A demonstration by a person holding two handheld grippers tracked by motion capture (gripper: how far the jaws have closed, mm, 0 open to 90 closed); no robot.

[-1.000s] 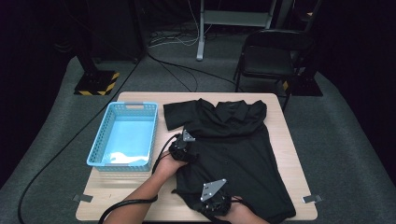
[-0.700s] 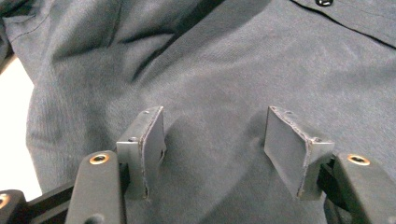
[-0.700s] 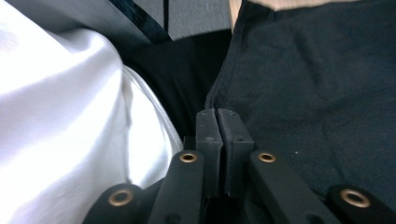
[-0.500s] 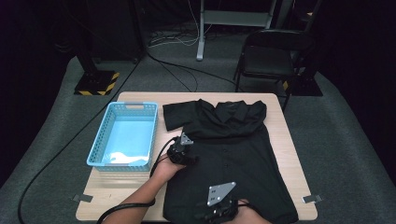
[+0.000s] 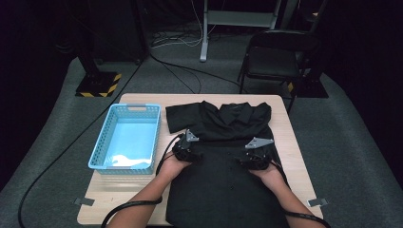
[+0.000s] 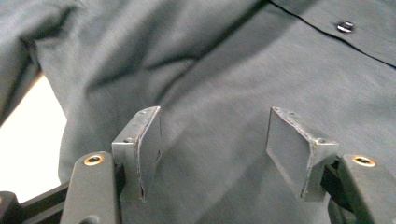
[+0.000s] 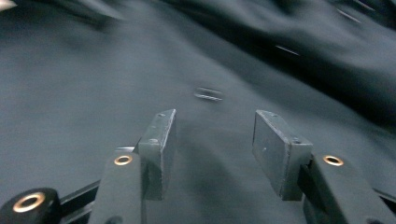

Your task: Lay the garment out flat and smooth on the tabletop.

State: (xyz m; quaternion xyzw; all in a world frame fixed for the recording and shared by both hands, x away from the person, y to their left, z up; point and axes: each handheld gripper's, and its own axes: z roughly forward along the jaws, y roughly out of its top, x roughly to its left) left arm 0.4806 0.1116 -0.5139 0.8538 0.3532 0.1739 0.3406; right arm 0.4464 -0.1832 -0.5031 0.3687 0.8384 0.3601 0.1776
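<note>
now both gripper sets hover parted over the black shirt [image 5: 223, 190].

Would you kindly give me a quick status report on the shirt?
Left gripper open over shirt. Right gripper jaws just opened, nothing between them. Shirt spread on table. Basket clear of it.

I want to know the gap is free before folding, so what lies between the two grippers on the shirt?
Bare black shirt cloth, seen in the high view: the left gripper and right gripper rest on it, nothing else between them.
</note>
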